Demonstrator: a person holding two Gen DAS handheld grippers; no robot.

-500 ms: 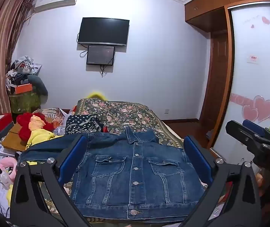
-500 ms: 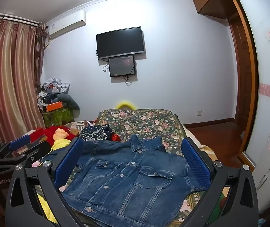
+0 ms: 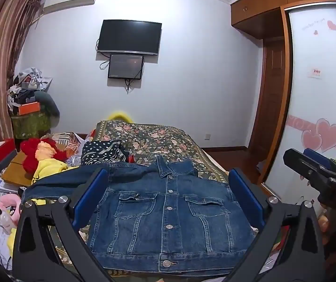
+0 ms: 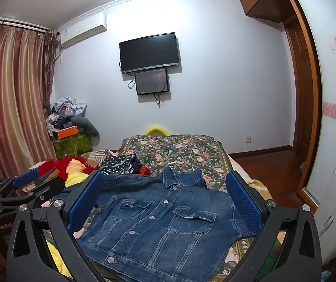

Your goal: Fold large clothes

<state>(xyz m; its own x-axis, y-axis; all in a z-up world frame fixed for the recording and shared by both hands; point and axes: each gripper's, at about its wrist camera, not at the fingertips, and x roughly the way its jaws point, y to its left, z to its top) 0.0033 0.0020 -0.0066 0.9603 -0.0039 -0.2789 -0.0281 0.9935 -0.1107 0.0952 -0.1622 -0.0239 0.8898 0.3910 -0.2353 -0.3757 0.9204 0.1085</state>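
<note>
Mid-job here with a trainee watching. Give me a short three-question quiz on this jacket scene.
1. True or false: the jacket lies front up, buttoned, on the bed.
2. What does the left gripper hold? A) a sleeve B) the collar C) nothing
3. Fill in: on the wall, the small screen hangs ___ the TV.

Key: 1 true; 2 C, its jaws are wide open, as are the right gripper's; 3 below.

Blue denim jacket (image 3: pixel 168 213) — buttoned, front up, spread flat on the floral bedspread (image 3: pixel 158 141).
</note>
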